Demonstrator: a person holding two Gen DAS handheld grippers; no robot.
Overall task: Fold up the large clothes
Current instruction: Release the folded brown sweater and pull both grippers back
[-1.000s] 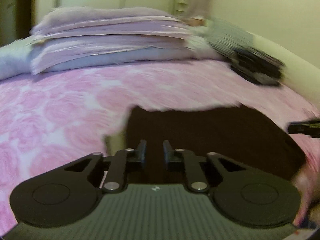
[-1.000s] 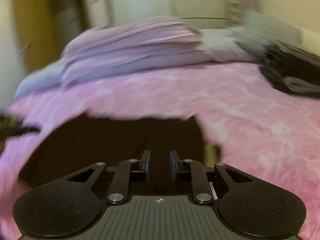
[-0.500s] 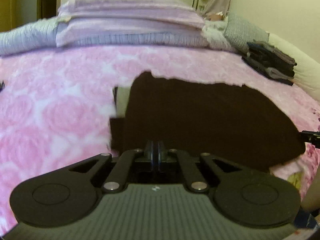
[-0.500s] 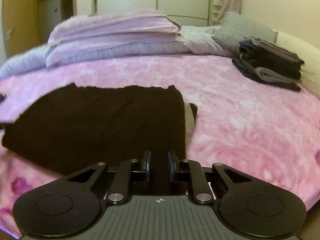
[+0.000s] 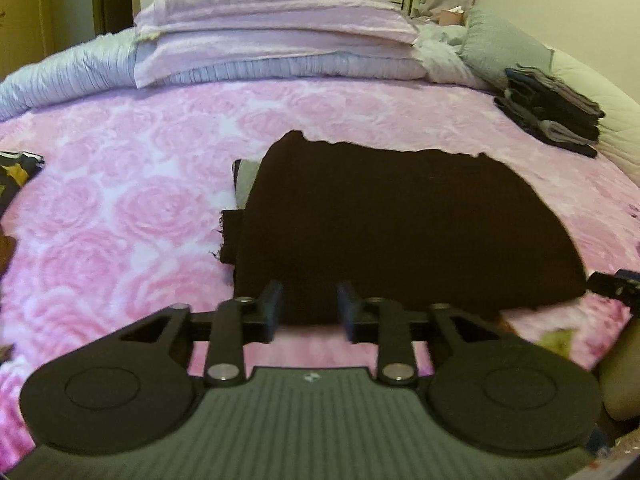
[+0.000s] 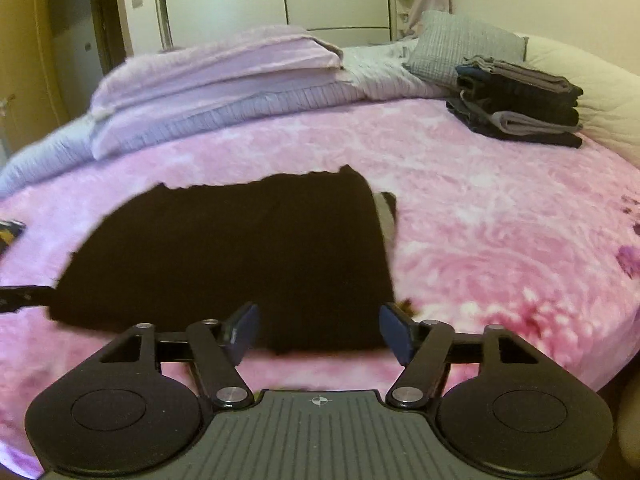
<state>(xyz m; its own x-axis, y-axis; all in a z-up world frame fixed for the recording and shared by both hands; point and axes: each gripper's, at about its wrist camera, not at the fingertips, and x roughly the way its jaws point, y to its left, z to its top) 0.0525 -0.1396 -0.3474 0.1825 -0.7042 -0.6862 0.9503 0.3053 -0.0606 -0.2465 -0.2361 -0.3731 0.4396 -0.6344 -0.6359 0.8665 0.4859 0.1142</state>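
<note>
A black garment lies folded flat on the pink rose blanket, with a grey layer peeking out at its left side. My left gripper hovers at the garment's near left edge. Its jaws are opening, and the cloth edge shows between the fingers without being pressed. In the right wrist view the same garment fills the middle. My right gripper is over its near right corner, jaws opening wide, pads clear of the cloth. Each gripper's tip shows at the edge of the other's view.
A stack of folded dark and grey clothes sits at the back right of the bed. Folded lilac blankets and a grey pillow lie along the far side. A dark patterned cloth lies at the left edge.
Both grippers have drawn back toward the near edge of the bed. The left jaws went from shut to apart, the right jaws spread wide, and the garment now lies released on the blanket.
</note>
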